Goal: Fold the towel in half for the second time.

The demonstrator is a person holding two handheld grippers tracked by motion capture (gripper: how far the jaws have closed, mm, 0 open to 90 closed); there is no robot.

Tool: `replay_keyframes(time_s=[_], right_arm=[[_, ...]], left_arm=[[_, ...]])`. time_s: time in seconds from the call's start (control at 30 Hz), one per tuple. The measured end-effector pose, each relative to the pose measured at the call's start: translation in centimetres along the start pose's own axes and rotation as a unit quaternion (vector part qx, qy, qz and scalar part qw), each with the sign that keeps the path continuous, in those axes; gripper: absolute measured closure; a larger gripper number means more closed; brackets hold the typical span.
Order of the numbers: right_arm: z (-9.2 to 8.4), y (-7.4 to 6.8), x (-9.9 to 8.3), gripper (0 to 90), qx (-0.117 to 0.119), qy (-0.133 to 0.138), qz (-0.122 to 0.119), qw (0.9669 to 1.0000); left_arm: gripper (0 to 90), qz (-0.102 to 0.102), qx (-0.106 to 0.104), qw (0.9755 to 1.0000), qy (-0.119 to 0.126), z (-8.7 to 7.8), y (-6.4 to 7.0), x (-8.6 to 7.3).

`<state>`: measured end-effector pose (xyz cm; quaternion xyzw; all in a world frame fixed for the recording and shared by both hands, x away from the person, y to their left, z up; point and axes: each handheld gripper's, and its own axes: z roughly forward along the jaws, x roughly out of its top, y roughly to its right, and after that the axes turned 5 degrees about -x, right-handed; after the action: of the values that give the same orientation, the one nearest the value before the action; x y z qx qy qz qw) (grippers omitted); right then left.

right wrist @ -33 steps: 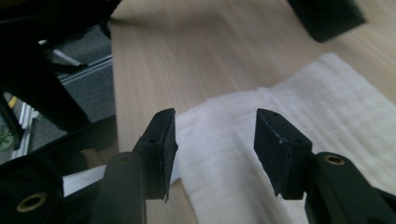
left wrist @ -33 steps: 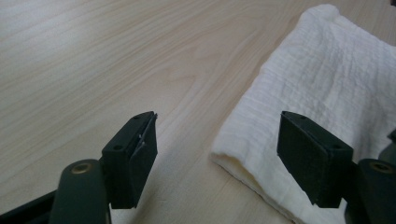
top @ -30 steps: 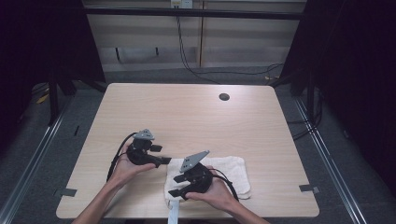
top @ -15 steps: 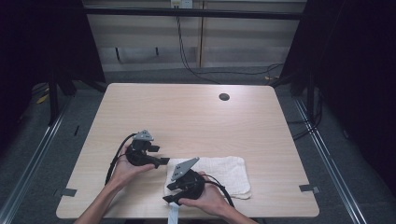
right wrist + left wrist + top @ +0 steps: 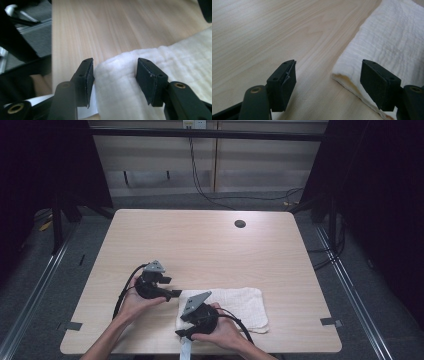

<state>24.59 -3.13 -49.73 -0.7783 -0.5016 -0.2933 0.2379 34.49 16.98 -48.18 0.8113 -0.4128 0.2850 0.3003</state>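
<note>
Two claws work at one white cloth near the front edge of the counter. The right claw has its jaws apart, and they have just been opening wider; a raised fold at the end of the cloth stands between them. The left pad of this claw is just beside the fold, maybe touching it, and the other pad stands apart from it, so the cloth is not pinched. In the high view the right claw is low at the near left corner of the cloth, in the person's right hand.

The left claw is wide open and holds nothing. In its own view one jaw is over bare wood and the other jaw is over the thick folded edge of the cloth, with the corner of the cloth between the two jaws. In the high view the left claw points to the far left corner of the cloth, and the person's left hand holds it close to the surface.

The cloth is a folded, woven towel and it lies flat on the light wood, to the right of both claws. Farther back on the counter there is a small dark round hole.
</note>
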Motion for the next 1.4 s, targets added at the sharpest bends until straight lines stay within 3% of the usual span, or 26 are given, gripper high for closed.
replay_keyframes(time_s=[0.2,0.3,0.4,0.57,0.67,0.97,1.23,1.33,1.4], right_arm=[[0.1,-0.9,-0.3,49.8,-0.035,0.005,-0.032,0.9988],[0.1,-0.9,-0.3,54.8,-0.040,0.006,-0.032,0.9987],[0.0,-0.4,-0.3,67.1,-0.044,0.007,-0.026,0.9987],[-0.1,0.2,-0.3,79.9,-0.047,0.008,-0.009,0.9988],[-0.1,0.3,-0.2,80.8,-0.046,0.005,-0.002,0.9989],[-0.1,0.4,-0.2,81.6,-0.042,0.005,0.012,0.9990],[-0.1,0.5,-0.1,81.5,-0.042,-0.002,0.018,0.9990],[-0.1,0.6,-0.1,81.4,-0.040,0.001,0.012,0.9991],[-0.1,0.6,-0.1,81.4,-0.040,0.002,0.014,0.9991]], left_arm=[[29.6,0.004,0.002,1.0000,0.004,-0.2,0.0,0.0],[29.5,-0.001,0.003,1.0000,0.003,0.0,0.0,0.0],[29.4,-0.001,0.006,1.0000,0.000,0.0,-0.1,0.0],[31.7,-0.001,-0.001,1.0000,-0.002,0.2,-0.1,0.0],[36.3,0.005,0.012,0.9999,0.008,0.4,0.3,-0.1],[42.8,0.008,-0.018,0.9997,-0.011,1.7,0.3,-0.3],[44.1,0.019,-0.024,0.9992,-0.026,2.5,0.9,-0.4],[50.3,0.020,-0.017,0.9994,-0.024,2.5,0.9,-0.3],[55.4,0.024,-0.025,0.9991,-0.023,2.8,1.1,-0.3]])
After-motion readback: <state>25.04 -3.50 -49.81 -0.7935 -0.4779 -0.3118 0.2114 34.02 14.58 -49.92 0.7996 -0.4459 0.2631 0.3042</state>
